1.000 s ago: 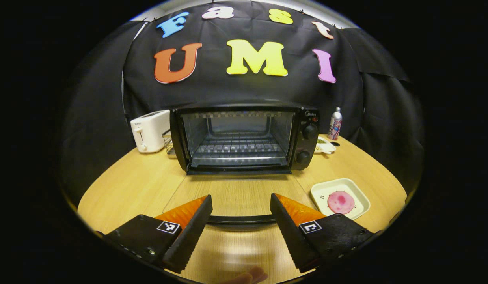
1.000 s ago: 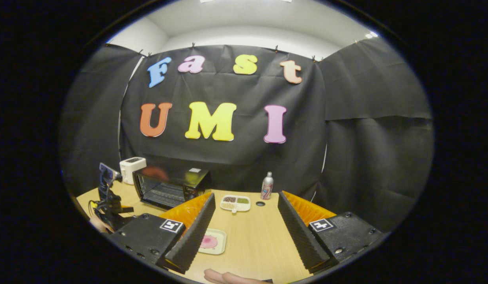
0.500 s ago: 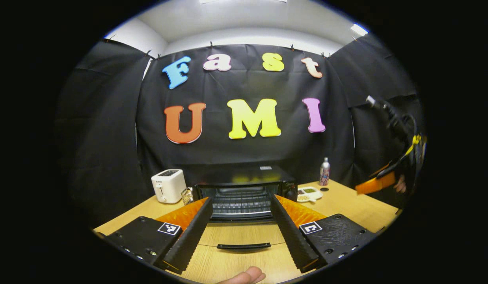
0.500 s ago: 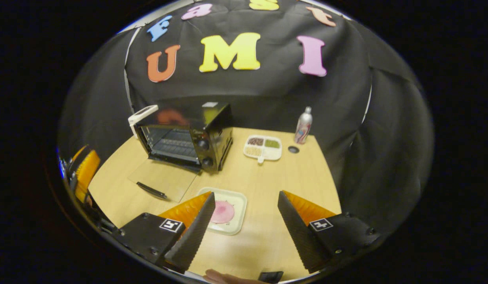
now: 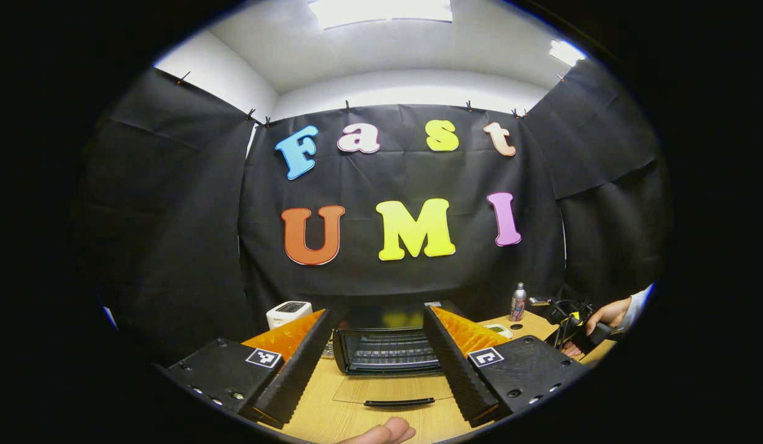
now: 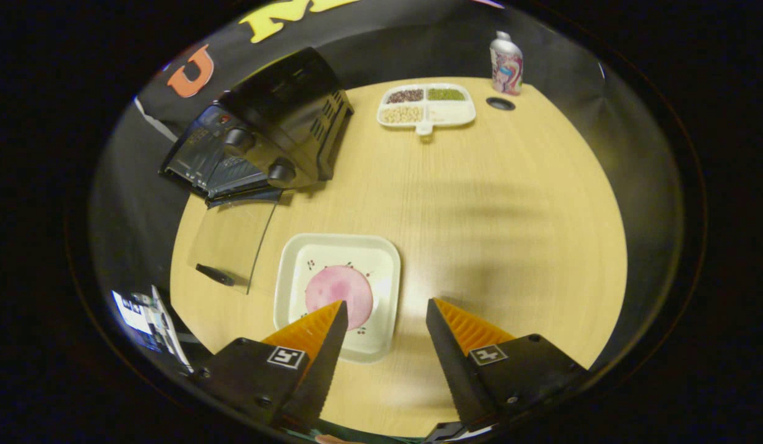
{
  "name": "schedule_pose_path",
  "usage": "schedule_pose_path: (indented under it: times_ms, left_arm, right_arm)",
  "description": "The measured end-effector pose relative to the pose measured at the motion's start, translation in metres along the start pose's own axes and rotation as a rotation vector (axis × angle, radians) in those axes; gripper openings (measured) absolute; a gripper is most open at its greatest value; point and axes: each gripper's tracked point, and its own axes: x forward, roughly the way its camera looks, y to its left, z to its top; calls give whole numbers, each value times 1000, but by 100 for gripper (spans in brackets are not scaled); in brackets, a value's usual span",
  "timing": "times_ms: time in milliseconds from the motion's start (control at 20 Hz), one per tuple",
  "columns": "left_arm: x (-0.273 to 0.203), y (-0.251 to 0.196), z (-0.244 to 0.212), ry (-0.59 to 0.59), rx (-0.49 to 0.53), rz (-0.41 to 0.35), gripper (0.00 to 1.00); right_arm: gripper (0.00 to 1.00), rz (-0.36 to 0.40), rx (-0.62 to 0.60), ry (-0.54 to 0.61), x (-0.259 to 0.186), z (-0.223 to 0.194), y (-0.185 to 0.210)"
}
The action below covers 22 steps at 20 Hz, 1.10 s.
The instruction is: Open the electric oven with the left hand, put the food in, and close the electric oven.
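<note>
Oven [image 6: 277, 135] at upper left of right gripper view, glass door [image 6: 230, 240] dropped flat on the wood table [image 6: 511, 216]; pink, round, flat food [image 6: 338, 287] on a square, glossy white plate [image 6: 295, 271] at lower centre. Right gripper [image 6: 381, 327] spread wide above plate's near edge, holding nothing; left gripper [image 5: 375, 364] likewise parted and empty, facing oven. Risk noted: thin, limp food likely to fold or slip from ridged fingers; smooth plate prone to skidding.

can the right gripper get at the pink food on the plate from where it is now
Probably yes: the right gripper is open above the plate, the pink round food lies uncovered just ahead of its fingertips, and nothing stands between.
</note>
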Motion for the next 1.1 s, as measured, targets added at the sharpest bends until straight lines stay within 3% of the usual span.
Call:
schedule_pose_path:
  times_ms: [100,250,300,350,500,700,1100]
  left_arm:
    - [-5,5,-2,6,-2,12,94]
    - [-5,9,-11,25,19,31,94]
    - [-5,9,-14,34,24,36,94]
    - [-6,9,-16,39,27,40,94]
    - [-10,8,-14,34,25,38,94]
    - [-16,10,-14,31,24,32,95]
    - [-21,22,-24,62,-17,28,95]
  right_arm:
    - [55,44,57,96,9,-10,2]
    - [22,97,54,143,20,-11,7]
    - [19,108,39,172,24,-16,5]
    - [0,133,52,185,29,-13,4]
    - [4,184,63,190,25,-15,6]
    - [1,227,91,165,15,-27,0]
    - [1,212,105,55,-38,-42,-6]
